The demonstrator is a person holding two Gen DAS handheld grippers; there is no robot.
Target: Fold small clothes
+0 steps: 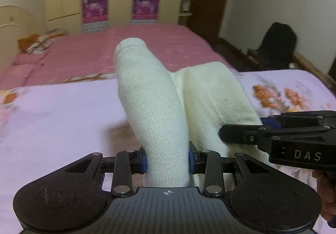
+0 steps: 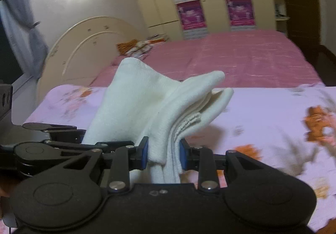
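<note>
Two white knit socks are lifted above the bed. In the left wrist view, my left gripper point(image 1: 167, 160) is shut on one sock point(image 1: 151, 103), which stands up and away between the blue pads point(image 1: 144, 160). Beside it lies the second sock point(image 1: 218, 95), where my right gripper point(image 1: 252, 126) comes in from the right. In the right wrist view, my right gripper point(image 2: 164, 153) is shut on several bunched layers of white sock point(image 2: 147, 103). My left gripper point(image 2: 80, 136) grips the same bundle at the left.
A lilac floral sheet point(image 1: 52, 118) covers the near bed, with a pink bedspread point(image 2: 241, 55) behind it. A cream headboard point(image 2: 84, 45) stands at the left, a wardrobe with pink posters point(image 1: 94, 9) at the back, and a dark chair point(image 1: 277, 45) at the right.
</note>
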